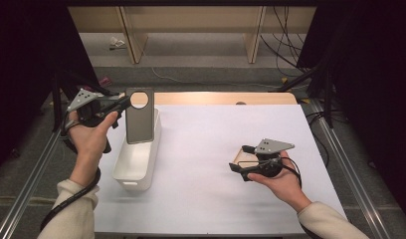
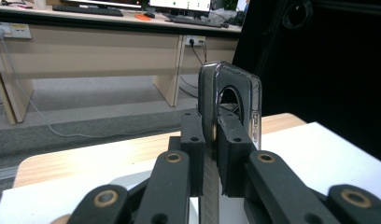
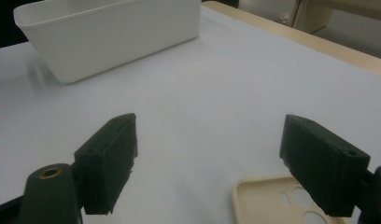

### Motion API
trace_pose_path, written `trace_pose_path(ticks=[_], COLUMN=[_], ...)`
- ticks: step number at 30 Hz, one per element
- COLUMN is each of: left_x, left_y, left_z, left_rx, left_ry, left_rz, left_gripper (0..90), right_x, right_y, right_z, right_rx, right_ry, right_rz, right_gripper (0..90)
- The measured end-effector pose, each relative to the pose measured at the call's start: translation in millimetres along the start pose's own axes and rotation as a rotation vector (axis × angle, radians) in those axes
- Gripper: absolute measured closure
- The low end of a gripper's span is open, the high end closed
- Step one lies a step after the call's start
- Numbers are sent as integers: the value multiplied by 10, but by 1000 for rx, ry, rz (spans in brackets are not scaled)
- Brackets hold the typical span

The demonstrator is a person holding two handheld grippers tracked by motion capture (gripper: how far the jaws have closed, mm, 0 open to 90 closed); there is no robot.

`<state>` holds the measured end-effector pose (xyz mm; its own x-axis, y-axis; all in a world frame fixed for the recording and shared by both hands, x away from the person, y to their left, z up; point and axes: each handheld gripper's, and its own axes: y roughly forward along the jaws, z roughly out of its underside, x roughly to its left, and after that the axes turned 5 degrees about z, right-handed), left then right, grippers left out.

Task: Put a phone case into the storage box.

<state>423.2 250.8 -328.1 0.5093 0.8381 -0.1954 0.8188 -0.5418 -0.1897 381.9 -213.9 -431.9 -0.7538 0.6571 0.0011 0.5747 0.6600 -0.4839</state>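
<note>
- White table [image 1: 216, 199]: work surface; bin [image 1: 136, 164] stands at its left side.
- Left gripper [image 1: 122, 103]: jaws clamped on dark case [image 1: 140, 115], held upright just above bin, lower edge at the rim.
- Right gripper [image 1: 239, 168]: well right of bin, jaws wide apart, empty, over beige case [image 3: 277, 203] lying flat.
- Progress: dark case nearly binned, release pending; beige case apparently next.
</note>
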Motion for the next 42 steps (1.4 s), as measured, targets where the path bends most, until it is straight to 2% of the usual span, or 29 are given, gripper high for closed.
trace_pose_path(ticks=[12, 19, 30, 42], left_x=[94, 141, 261, 334], left_y=[101, 160, 230, 296], left_z=[-1, 3, 40, 57], left_rx=[6, 15, 25, 43], left_ry=[5, 33, 5, 4], left_rz=[-14, -31, -25, -34], left_gripper=[818, 818, 818, 818], right_x=[0, -7, -31, -17], right_y=[1, -2, -29, -37], right_z=[2, 3, 15, 13], right_rx=[1, -1, -6, -12], right_ry=[0, 2, 9, 9], right_rz=[-1, 2, 6, 1], right_gripper=[201, 202, 201, 198])
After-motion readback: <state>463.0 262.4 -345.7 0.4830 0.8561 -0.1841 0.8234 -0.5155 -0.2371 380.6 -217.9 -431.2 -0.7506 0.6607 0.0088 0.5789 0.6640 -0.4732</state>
